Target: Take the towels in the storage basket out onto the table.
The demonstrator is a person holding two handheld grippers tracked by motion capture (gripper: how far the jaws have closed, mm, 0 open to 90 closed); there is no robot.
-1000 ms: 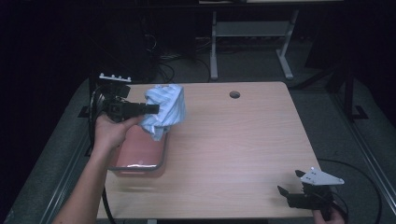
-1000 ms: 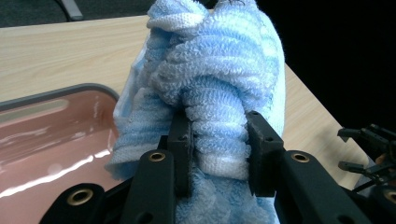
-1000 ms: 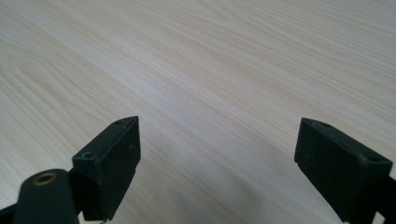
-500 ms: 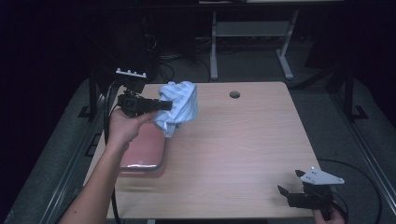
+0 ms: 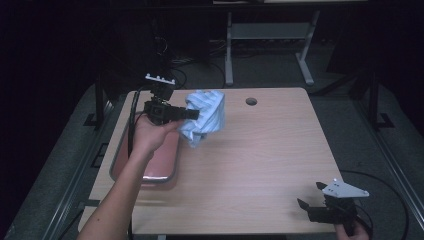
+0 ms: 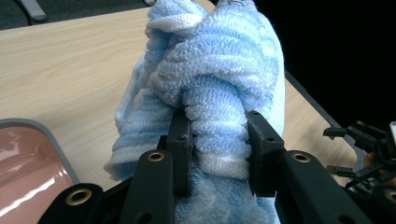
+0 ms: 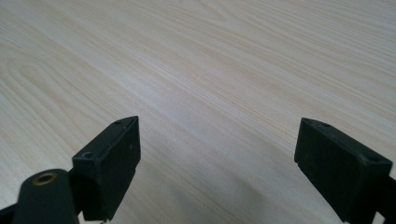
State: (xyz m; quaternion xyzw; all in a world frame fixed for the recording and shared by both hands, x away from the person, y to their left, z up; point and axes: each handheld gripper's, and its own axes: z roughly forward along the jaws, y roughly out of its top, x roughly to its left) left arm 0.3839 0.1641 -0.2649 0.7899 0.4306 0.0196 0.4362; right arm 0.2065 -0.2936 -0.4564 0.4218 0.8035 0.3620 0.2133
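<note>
A crumpled light blue towel (image 5: 205, 116) hangs in the air above the table's left half, just right of a pink tray (image 5: 165, 157). My left gripper (image 5: 192, 114) is shut on a thick fold of that towel (image 6: 219, 93), with the cloth bulging between its jaws in the left gripper view. My right gripper (image 5: 307, 201) rests near the table's front right corner. Its jaws stand wide apart over bare wood in the right gripper view, and its midpoint (image 7: 217, 168) has nothing in it.
The light wooden table (image 5: 270, 150) has a round cable hole (image 5: 251, 101) near its far edge. A metal desk frame (image 5: 270, 35) and cables stand on the dark floor behind. The tray's grey rim (image 6: 44, 133) lies low left in the left gripper view.
My left gripper has lifted the towel up off the pink tray and carried it right and away from me. The right gripper has stayed where it was.
</note>
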